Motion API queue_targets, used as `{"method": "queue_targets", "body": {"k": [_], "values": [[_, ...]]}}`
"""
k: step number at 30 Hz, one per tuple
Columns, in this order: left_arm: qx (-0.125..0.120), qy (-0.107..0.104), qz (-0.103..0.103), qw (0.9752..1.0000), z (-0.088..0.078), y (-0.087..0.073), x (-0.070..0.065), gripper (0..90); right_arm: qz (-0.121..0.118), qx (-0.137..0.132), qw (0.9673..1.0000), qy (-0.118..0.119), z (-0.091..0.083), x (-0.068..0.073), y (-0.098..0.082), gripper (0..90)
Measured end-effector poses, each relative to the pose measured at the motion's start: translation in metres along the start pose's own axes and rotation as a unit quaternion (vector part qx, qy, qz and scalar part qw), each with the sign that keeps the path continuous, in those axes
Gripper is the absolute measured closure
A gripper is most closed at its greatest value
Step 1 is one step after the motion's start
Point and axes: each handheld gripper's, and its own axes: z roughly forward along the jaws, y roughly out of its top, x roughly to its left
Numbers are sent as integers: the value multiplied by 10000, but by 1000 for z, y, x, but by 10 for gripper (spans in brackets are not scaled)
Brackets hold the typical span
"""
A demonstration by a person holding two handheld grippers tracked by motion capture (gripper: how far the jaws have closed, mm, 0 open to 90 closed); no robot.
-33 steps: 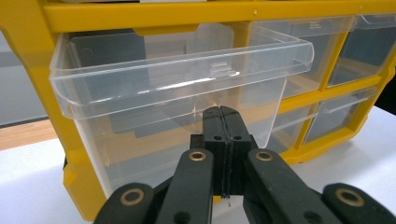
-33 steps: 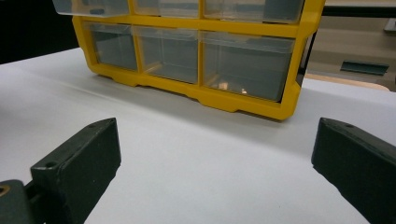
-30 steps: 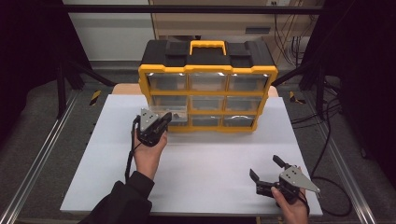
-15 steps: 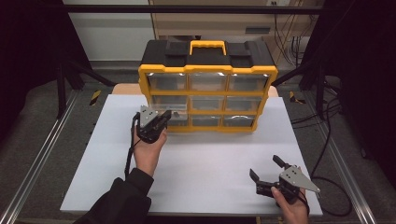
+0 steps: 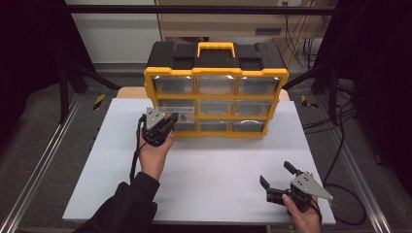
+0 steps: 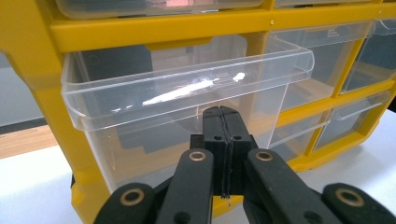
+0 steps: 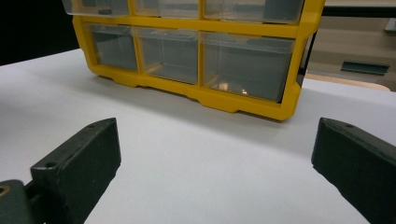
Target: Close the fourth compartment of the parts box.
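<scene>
The left gripper [image 6: 222,140] hides the pulled-out clear drawer's [image 6: 187,93] lower front — contact cannot be told; the organizer's [image 7: 196,88] top rows are cut off.

Bare white table [image 5: 214,179] between both hands, yellow drawer cabinet [image 5: 216,97] blocking the far side.

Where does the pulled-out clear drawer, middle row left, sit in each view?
High view: the pulled-out drawer is left of centre, just above the left gripper.
Left gripper view: the drawer spans the middle of the picture, close behind the shut jaws.
Right gripper view: the drawer is cut off at the top left edge.
Shared landmark: the organizer's yellow frame.
</scene>
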Motion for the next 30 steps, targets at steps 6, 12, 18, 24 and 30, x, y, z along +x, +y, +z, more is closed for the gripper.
{"method": "queue_targets", "body": {"k": [6,12,18,24,30], "values": [[15,16,17,10000,1,1,1,900,-5,10,10000,3,0,0,0,16],[35,27,52,10000,3,2,1,900,-5,5,10000,1,0,0,0,16],[48,45,71,10000,5,3,2,900,4,1,10000,1,0,0,0,16],[54,54,84,9999,7,5,2,900,0,-3,10000,2,0,0,0,16],[54,41,88,9999,9,6,1,900,-2,-5,10000,4,0,0,0,16]]}}
